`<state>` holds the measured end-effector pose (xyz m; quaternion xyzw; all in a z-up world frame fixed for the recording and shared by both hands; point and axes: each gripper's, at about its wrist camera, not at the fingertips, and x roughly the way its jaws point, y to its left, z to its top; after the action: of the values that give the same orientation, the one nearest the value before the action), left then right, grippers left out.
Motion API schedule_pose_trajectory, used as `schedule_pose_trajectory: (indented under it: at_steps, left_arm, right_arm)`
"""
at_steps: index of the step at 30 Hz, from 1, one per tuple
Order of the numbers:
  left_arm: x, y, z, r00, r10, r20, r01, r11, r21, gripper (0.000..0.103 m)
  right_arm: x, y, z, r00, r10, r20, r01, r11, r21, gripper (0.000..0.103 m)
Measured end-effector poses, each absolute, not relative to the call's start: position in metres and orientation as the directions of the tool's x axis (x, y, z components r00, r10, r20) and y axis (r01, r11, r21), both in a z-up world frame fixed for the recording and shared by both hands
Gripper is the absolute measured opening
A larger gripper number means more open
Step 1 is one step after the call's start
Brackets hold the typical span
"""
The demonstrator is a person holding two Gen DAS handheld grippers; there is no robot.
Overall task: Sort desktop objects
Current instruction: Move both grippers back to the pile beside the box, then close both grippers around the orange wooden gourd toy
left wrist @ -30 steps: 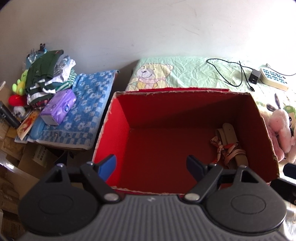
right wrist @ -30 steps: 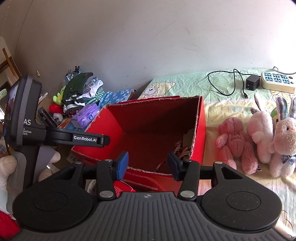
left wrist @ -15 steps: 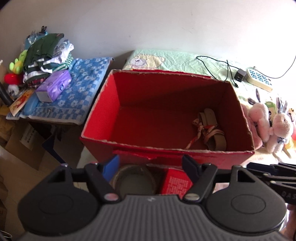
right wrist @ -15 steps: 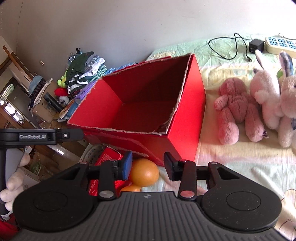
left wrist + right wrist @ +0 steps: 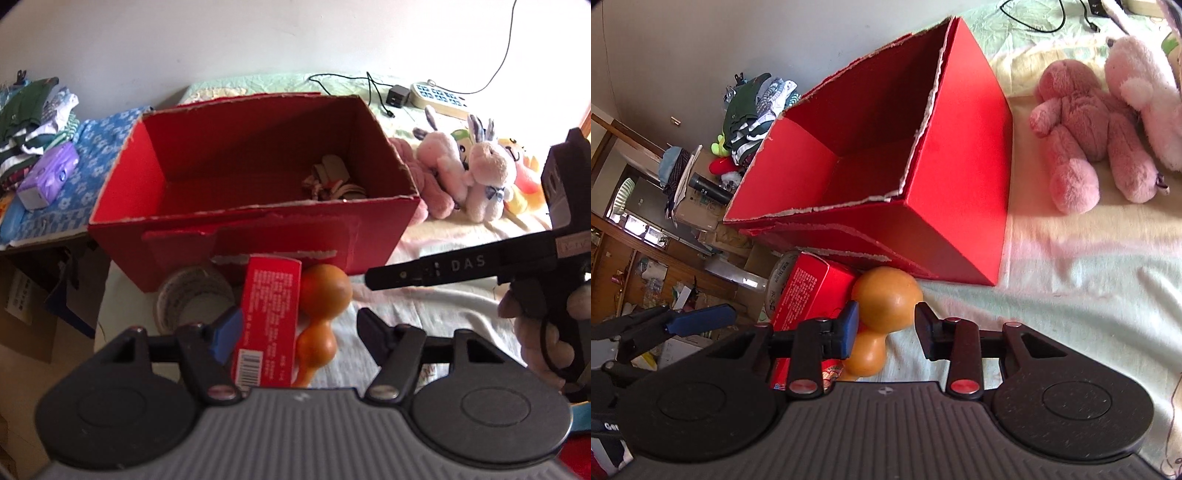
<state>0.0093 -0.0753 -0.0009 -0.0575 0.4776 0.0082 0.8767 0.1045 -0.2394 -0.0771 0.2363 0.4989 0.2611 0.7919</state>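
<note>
The left gripper [image 5: 297,328] hangs above the bed with its jaws parted and grasping nothing; they have just been closing. Between its fingers lie a small red carton [image 5: 267,325] and an orange gourd-shaped toy [image 5: 321,310], the carton close by the blue finger. A roll of tape [image 5: 192,301] sits just outside that finger. Straight ahead of the gripper stands an open red box [image 5: 255,236] holding a bundle of tan straps [image 5: 332,182].

The right gripper [image 5: 886,330] also has its jaws apart, unclenched, and just closing. The orange toy lies between its fingers, near the blue pad, though contact cannot be told. Ahead to its right lies a pink plush toy [image 5: 1086,140] on the bed sheet [image 5: 1071,295]
</note>
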Motion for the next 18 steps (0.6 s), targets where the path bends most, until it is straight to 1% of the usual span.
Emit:
schedule_pose_trajectory:
  at_steps: [4, 7, 12, 16, 18]
  left_arm:
    - [0.004, -0.093, -0.002, 0.544, -0.128, -0.829, 0.029, 0.991, -0.134, 0.067]
    - [0.006, -0.102, -0.01, 0.528, -0.157, -0.835, 0.077, 0.988, -0.137, 0.067]
    - [0.017, -0.107, -0.039, 0.472, -0.129, -0.872, 0.078, 0.991, -0.105, 0.067]
    - [0.022, -0.109, -0.051, 0.473, -0.105, -0.875, 0.082, 0.994, -0.075, 0.068]
    - [0.025, -0.108, -0.056, 0.47, -0.119, -0.875, 0.087, 0.992, -0.089, 0.069]
  right_arm:
    - [0.107, -0.232, -0.089, 0.31, 0.666, -0.678, -0.165, 0.74, 0.652, 0.038]
    - [0.108, -0.232, -0.096, 0.294, 0.681, -0.67, -0.146, 0.725, 0.673, 0.038]
    - [0.11, -0.235, -0.104, 0.278, 0.705, -0.653, -0.09, 0.695, 0.713, 0.038]
    - [0.11, -0.232, -0.106, 0.266, 0.714, -0.648, -0.077, 0.686, 0.724, 0.038]
    - [0.11, -0.23, -0.106, 0.269, 0.716, -0.644, -0.073, 0.682, 0.728, 0.038]
